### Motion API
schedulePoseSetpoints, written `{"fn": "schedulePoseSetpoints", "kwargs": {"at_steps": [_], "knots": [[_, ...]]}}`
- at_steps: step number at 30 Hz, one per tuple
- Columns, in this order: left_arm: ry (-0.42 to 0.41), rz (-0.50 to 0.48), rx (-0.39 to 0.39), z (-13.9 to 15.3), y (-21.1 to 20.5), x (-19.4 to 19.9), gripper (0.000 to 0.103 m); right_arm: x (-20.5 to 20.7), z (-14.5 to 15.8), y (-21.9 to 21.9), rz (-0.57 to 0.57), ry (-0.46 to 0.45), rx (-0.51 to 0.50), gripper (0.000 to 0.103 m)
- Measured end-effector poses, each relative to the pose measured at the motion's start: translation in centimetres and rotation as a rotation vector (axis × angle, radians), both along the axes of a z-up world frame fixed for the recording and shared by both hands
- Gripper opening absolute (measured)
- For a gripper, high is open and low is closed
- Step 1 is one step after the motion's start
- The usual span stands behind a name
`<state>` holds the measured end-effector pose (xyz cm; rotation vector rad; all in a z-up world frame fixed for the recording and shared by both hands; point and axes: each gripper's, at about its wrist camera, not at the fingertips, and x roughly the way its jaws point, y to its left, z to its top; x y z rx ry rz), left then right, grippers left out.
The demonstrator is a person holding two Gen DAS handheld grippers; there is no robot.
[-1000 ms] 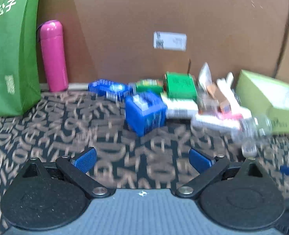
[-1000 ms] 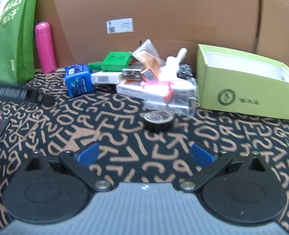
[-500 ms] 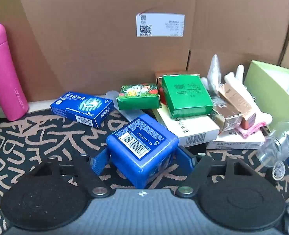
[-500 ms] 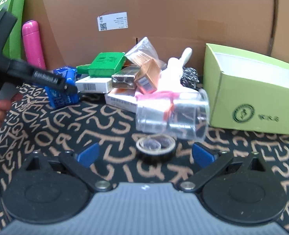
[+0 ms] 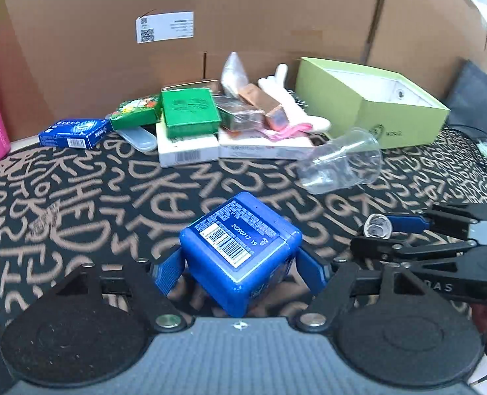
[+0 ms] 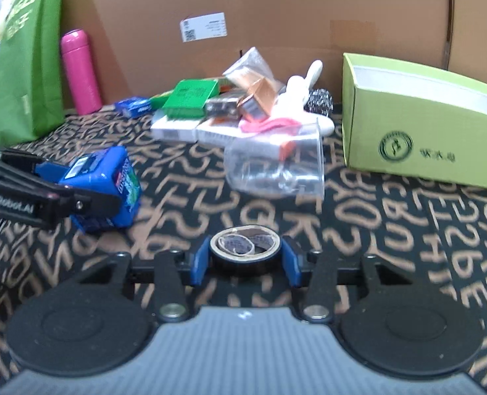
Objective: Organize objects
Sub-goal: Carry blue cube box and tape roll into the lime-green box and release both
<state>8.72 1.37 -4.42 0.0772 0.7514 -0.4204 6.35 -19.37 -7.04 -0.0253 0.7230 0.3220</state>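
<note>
1. Your left claw is clenched on the blue tub, pads on its two side faces, barcode label up. Gripping the flat sides keeps it from twisting. It appears lifted just clear of the counter.
2. Your right claw is closed around the black tape roll, which lies flat between the pads, low over the counter. Squeezing across the roll's outer wall is the steadiest hold.
3. Both loads sit in front of the heap of boxes, with the open green box to the right, probably the place to put them.
4. The clear plastic cup lies on its side between the heap and your right claw.
5. Half a second ago the tub was among the heap with the pads just reaching it; now it is drawn well back. The right claw was open short of the roll; now it grips it.
</note>
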Motion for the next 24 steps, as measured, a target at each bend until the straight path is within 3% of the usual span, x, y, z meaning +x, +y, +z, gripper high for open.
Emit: {"fn": "schedulePoseSetpoints", "kwargs": {"at_steps": [5, 13, 18, 24], "knots": [[-0.039, 0.004, 0.074, -0.3, -0.9, -0.4, 0.077, -0.8, 0.0, -0.1, 0.007, -0.015, -0.019, 0.05], [-0.026, -0.012, 0.056, 0.5, -1.1, -0.8, 0.077, -1.8, 0.1, -0.5, 0.02, -0.056, -0.017, 0.045], [-0.076, -0.09, -0.017, 4.1, -3.1, -0.7, 0.077, -2.5, 3.7, -2.6, 0.024, -0.141, 0.036, 0.045], [-0.162, -0.182, -0.113, 9.9, -8.9, 2.8, 0.077, -0.3, 9.2, -6.5, -0.038, -0.279, -0.016, 0.045]]}}
